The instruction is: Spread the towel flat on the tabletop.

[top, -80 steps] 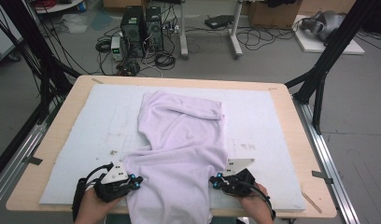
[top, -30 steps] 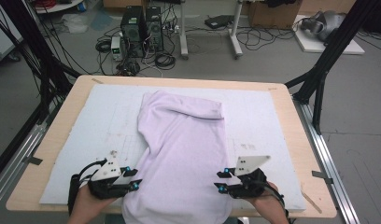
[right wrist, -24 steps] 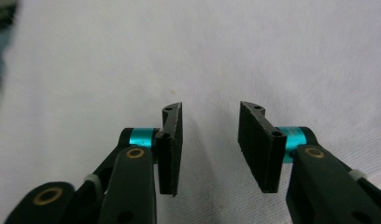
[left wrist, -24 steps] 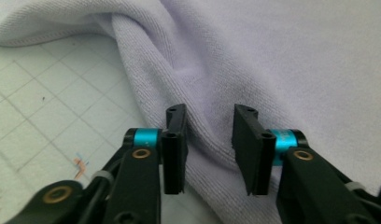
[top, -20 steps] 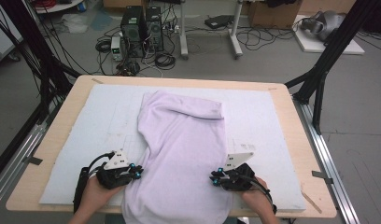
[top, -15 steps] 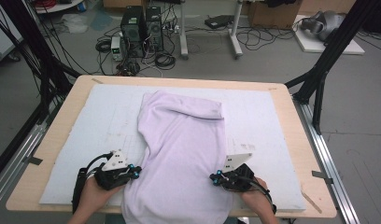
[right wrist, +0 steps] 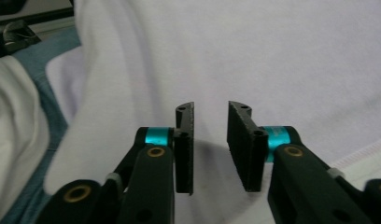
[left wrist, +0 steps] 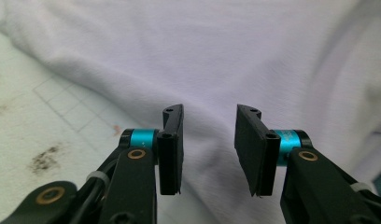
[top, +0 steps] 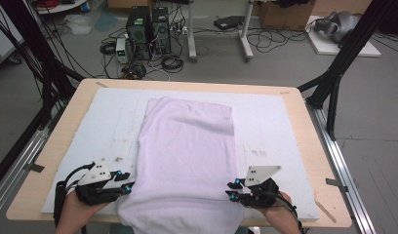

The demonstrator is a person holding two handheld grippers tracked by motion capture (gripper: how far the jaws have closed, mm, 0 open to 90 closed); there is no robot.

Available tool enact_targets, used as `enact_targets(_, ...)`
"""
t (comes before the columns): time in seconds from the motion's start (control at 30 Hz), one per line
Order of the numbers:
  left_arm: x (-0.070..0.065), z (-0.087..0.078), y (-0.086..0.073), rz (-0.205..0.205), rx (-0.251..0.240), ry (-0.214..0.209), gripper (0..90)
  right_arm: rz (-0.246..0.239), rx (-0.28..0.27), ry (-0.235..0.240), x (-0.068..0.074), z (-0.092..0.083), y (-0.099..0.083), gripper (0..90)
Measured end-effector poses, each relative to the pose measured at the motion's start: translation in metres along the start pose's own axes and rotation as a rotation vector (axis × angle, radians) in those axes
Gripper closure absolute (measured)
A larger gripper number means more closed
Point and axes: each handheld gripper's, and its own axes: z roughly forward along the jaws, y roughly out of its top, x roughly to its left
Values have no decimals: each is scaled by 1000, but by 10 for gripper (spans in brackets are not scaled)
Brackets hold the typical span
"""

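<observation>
Your left gripper [top: 128, 186] and right gripper [top: 231, 190] have just been opening; their fingers stand narrowly apart, holding nothing, beside the lilac cloth [top: 187, 156] spread mid-worktop [top: 304, 146].

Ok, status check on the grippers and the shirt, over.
Left gripper and right gripper: jaws just reopened, nothing pinched. Shirt flat on the mat, near end hanging over the table edge. Nothing in the way.

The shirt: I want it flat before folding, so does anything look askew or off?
The shirt lies mostly smooth, but its near end hangs over the table edge, and its top right corner is folded over.
</observation>
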Motion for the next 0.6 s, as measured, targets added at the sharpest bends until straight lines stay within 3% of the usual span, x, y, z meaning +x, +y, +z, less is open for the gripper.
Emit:
enact_targets(0.1,11,21,-6,-44,36,-16,660,19,38,-21,-12,12,-2,626)
enact_targets(0.17,11,32,-7,-41,70,-25,657,33,55,-18,-16,21,-5,620)
enact_targets(0.27,7,35,-5,-20,57,-29,722,34,85,-5,-17,33,-8,686)
enact_targets(0.37,2,37,-3,11,58,-13,852,43,64,2,-18,37,-9,754)
enact_targets(0.47,1,36,-3,11,54,-2,866,36,66,21,-19,37,-8,857)
enact_targets(0.6,3,19,-2,14,26,32,868,18,70,16,-16,33,-7,884)
